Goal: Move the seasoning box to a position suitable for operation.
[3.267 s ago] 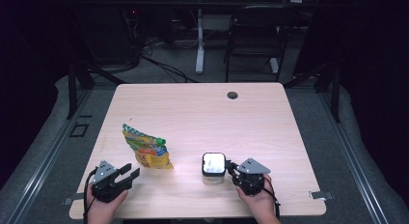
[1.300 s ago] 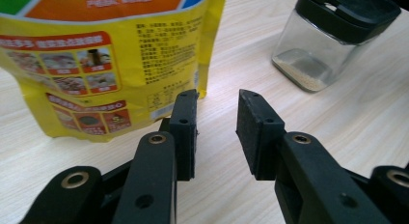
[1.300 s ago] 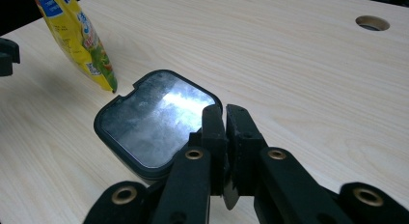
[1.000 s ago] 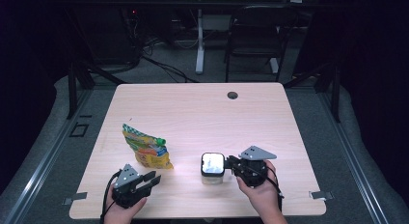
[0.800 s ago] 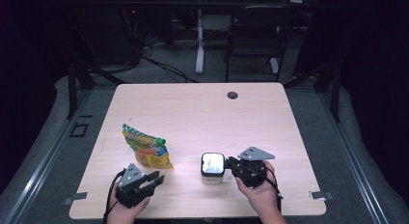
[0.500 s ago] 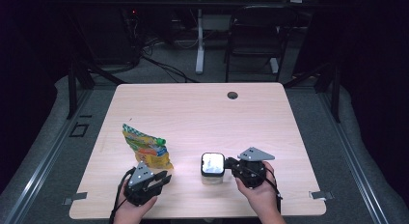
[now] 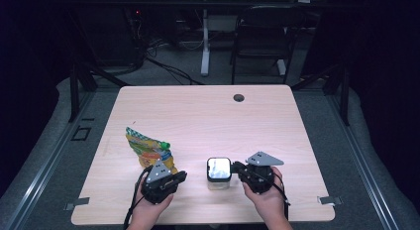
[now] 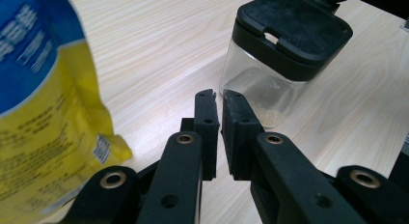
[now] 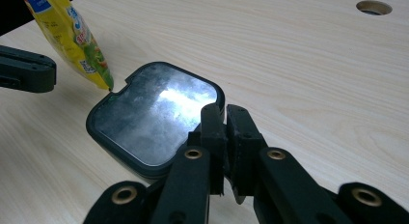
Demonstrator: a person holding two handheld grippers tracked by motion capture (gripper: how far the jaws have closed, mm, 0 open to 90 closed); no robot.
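Two tools near desk's near edge: left tool (image 8: pixel 219 96) just closing, empty; right tool (image 9: pixel 221 113) nearly shut, empty, over jar (image 7: pixel 218 172) lid. Snack bag (image 7: pixel 147 151) unopened; filling not begun.

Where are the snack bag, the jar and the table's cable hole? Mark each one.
snack bag (image 7: pixel 146 149): high view, middle of the printed front.
jar (image 8: pixel 289 28): left gripper view, top of its black lid.
cable hole (image 9: pixel 374 7): right gripper view, the dark opening.

A dark chair (image 7: pixel 262 34) and cables (image 7: pixel 163 61) lie beyond the wooden table (image 7: pixel 208 116).
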